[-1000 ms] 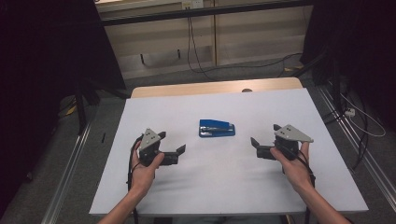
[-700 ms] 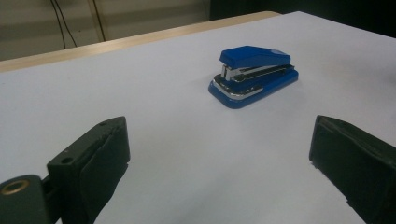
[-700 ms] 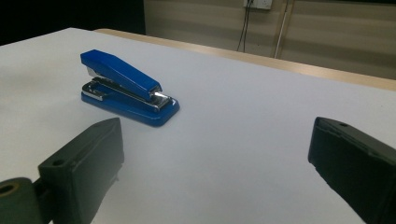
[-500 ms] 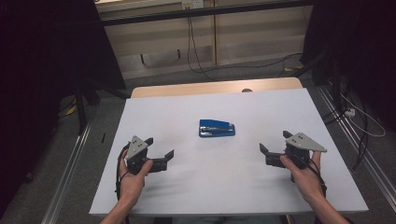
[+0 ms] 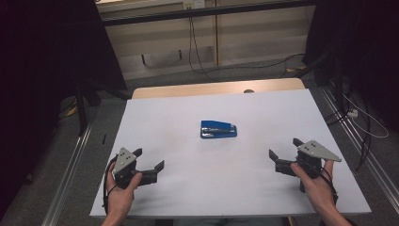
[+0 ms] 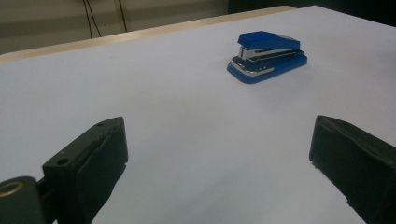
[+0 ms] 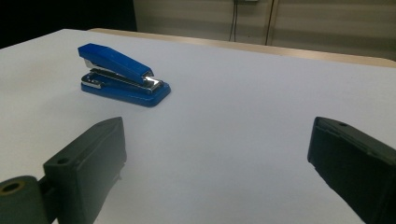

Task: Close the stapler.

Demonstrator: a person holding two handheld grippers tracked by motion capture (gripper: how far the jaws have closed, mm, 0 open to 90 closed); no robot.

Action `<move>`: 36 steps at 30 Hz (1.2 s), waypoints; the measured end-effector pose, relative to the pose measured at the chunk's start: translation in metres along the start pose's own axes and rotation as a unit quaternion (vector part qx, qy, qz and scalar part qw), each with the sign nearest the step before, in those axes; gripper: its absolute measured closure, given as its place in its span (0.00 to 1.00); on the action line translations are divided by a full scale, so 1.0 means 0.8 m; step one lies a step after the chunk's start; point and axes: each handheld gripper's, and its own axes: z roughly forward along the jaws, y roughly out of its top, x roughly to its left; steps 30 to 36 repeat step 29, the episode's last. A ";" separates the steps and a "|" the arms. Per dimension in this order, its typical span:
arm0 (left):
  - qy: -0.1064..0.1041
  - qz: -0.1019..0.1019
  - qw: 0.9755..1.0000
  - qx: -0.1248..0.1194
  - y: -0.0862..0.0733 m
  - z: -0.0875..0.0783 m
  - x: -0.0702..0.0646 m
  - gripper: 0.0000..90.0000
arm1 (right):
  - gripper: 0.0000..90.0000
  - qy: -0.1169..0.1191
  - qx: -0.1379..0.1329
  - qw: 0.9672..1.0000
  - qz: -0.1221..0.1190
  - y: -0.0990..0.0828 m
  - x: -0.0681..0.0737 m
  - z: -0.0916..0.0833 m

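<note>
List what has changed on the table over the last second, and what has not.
Both hands drew back toward the person's edge of the table and spread outward, away from the blue stapler. The left gripper went down and left, the right gripper down and right. Nothing was taken hold of or let go. The stapler lies in the same spot on the white table, and both grippers' jaws stand open and empty as before.

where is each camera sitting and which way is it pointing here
High view: above the person's side, facing forward and down on the white table; both hands, left gripper and right gripper show.
Left gripper view: rides the left gripper, looking across the table between its open black jaws.
Right gripper view: rides the right gripper, looking across the table between its open jaws.
Shared: all three see the blue metal-and-plastic stapler untouched at the table's middle.
</note>
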 end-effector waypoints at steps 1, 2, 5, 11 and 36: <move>0.000 -0.003 1.000 -0.004 -0.002 -0.003 -0.001 0.05 | 0.05 -0.002 0.000 1.000 -0.001 0.000 0.000 -0.001; -0.001 -0.002 1.000 -0.005 -0.003 -0.005 -0.001 0.05 | 0.05 -0.004 -0.002 1.000 0.000 -0.001 -0.001 -0.003; 0.004 -0.007 1.000 -0.011 -0.013 -0.008 0.001 0.05 | 0.05 -0.007 -0.004 1.000 0.001 -0.003 0.000 -0.006; 0.020 -0.029 0.999 -0.017 -0.021 -0.012 0.010 0.05 | 0.05 -0.011 -0.025 1.000 -0.002 -0.008 0.004 -0.014; 0.021 -0.025 0.999 -0.003 -0.022 -0.010 0.011 0.05 | 0.03 -0.015 -0.021 1.000 0.012 -0.012 -0.004 -0.010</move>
